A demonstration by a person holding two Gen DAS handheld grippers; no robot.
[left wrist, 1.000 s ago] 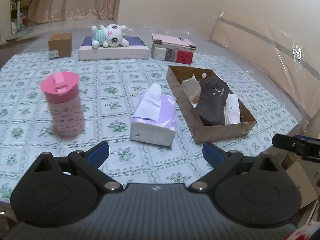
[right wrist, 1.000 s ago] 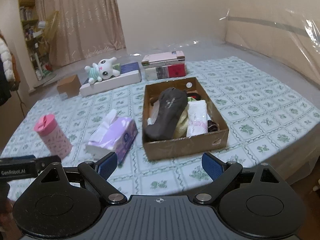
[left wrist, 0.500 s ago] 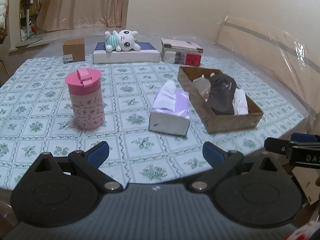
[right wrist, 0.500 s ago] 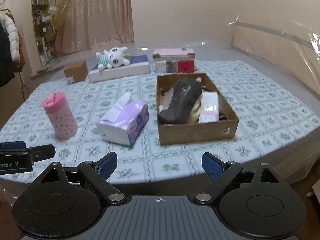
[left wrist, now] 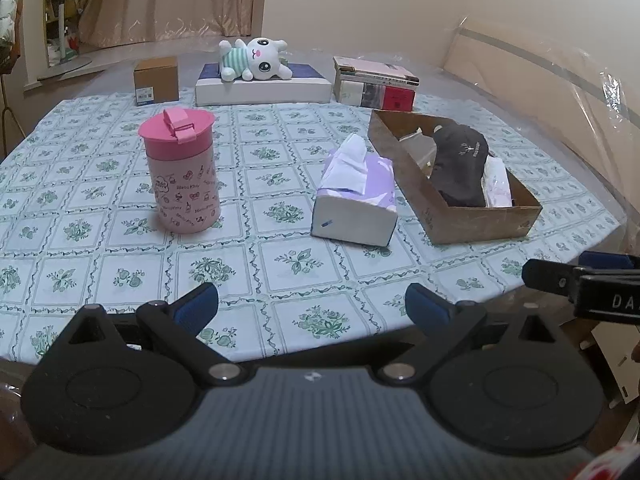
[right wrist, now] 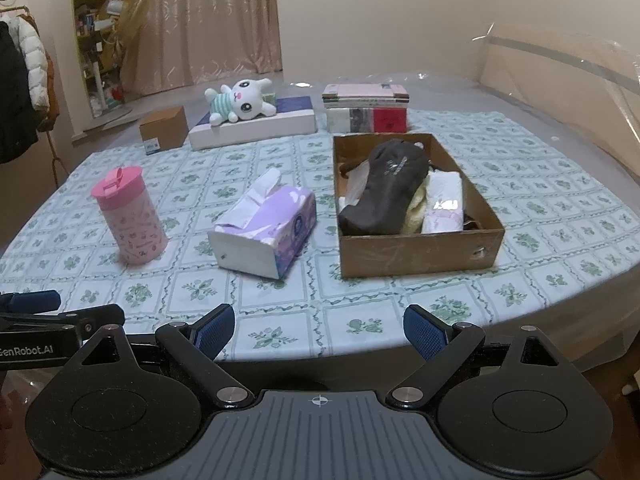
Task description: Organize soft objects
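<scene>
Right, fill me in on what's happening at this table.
A person holds a two-finger gripper in each hand at the near edge of the table. The left gripper and right gripper are both open and empty. The cardboard box already holds a dark soft item and pale folded pieces. The plush bunny lies on a flat white box at the far side, untouched. The tissue box and pink cup stand nearby.

matt cardboard box (right wrist: 416, 250), plush rabbit (right wrist: 244, 100).

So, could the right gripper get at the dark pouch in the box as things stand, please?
Probably yes. The right gripper is open and empty at the table's near edge, and the dark pouch lies on top in the open box, nothing over it.
</scene>
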